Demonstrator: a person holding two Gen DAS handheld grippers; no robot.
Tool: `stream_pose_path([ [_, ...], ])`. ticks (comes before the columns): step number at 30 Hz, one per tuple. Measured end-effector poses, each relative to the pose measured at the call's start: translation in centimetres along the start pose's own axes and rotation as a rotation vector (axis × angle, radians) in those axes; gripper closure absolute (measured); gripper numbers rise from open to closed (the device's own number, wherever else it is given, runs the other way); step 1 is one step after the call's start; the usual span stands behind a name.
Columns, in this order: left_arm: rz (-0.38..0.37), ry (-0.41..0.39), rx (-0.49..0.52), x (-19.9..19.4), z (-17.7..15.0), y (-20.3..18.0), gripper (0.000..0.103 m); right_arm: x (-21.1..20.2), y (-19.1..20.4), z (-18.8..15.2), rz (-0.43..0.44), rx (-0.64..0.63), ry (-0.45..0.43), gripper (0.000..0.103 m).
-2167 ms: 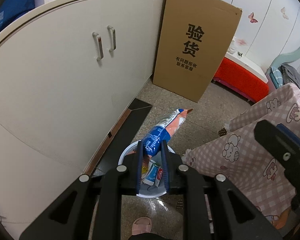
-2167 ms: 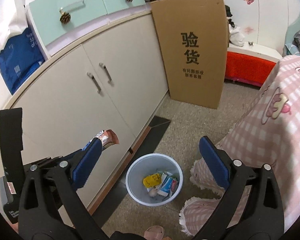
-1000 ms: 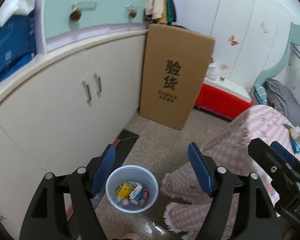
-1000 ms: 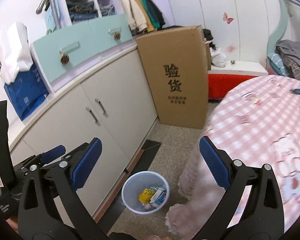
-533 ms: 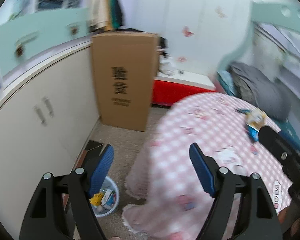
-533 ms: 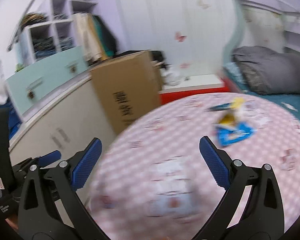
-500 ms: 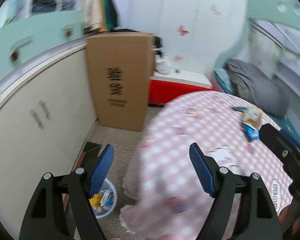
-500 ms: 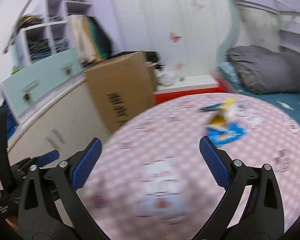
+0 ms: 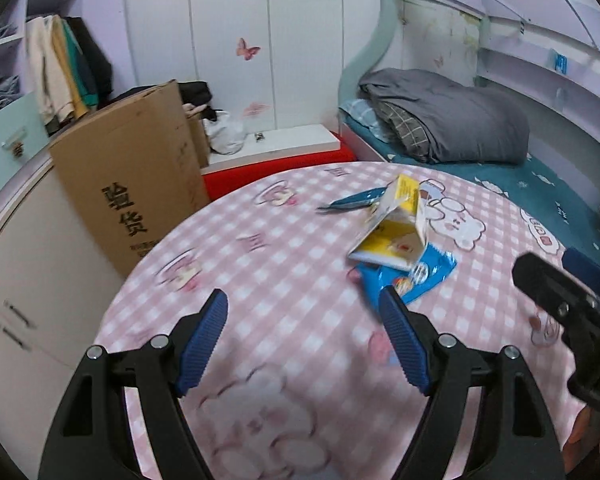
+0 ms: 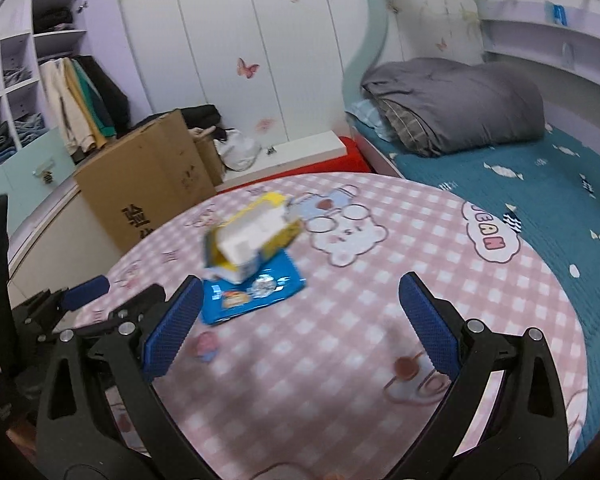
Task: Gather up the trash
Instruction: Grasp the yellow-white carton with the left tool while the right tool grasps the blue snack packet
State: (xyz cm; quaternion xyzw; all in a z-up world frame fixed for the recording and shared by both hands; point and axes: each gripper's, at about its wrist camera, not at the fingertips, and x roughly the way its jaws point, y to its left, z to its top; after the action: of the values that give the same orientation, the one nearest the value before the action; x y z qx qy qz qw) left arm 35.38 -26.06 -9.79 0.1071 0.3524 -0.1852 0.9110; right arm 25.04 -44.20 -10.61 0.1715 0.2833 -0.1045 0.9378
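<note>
A torn yellow carton [image 9: 396,224] [image 10: 256,232] lies on a flat blue wrapper [image 9: 416,276] [image 10: 252,292] on the round table with a pink checked cloth [image 9: 300,264] [image 10: 360,292]. A dark teal wrapper [image 9: 356,202] lies just beyond the carton. My left gripper [image 9: 304,332] hovers open over the cloth, short of the trash and to its left. My right gripper [image 10: 300,320] is open too, with nothing between its fingers; the blue wrapper sits just past its left fingertip. The bin is out of view.
A tall cardboard box [image 9: 132,184] leans on the white cabinets [image 9: 16,280] left of the table. Behind the table is a bed with a teal sheet [image 10: 540,184] and a grey duvet [image 10: 452,100]. A red-sided bench [image 9: 276,156] runs along the wardrobe wall.
Both grippers have swung right, away from the bin on the floor and over the table. The left gripper, which held a snack wrapper over the bin earlier, is now open and empty.
</note>
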Motion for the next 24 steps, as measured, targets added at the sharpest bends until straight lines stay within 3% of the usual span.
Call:
stream_pose_path([
  [7, -0.010, -0.010, 0.127, 3.8, 2.3, -3.2, 0.027, 3.1, -2.1, 1.0, 0.004, 0.038, 0.036, 0.007],
  [10, -0.040, -0.017, 0.145, 5.0, 3.2, -3.4, 0.036, 4.0, -2.4, 1.2, 0.022, 0.050, 0.059, 0.007],
  [13, -0.062, -0.019, 0.169, 6.1, 3.6, -3.9, 0.059, 4.6, -2.7, 1.3, 0.028, 0.062, 0.071, 0.007],
  [15, -0.106, -0.002, 0.170, 6.9, 3.8, -4.1, 0.095, 4.7, -2.6, 1.4, 0.028, 0.062, 0.077, 0.007],
  [16, -0.117, 0.008, 0.164, 7.1, 3.8, -4.1, 0.099, 4.8, -2.5, 1.4, 0.031, 0.061, 0.081, 0.007],
  [24, -0.061, -0.050, 0.051, 3.3, 2.8, 0.1, 0.101, 5.8, 0.9, 1.2, 0.067, 0.008, 0.160, 0.007],
])
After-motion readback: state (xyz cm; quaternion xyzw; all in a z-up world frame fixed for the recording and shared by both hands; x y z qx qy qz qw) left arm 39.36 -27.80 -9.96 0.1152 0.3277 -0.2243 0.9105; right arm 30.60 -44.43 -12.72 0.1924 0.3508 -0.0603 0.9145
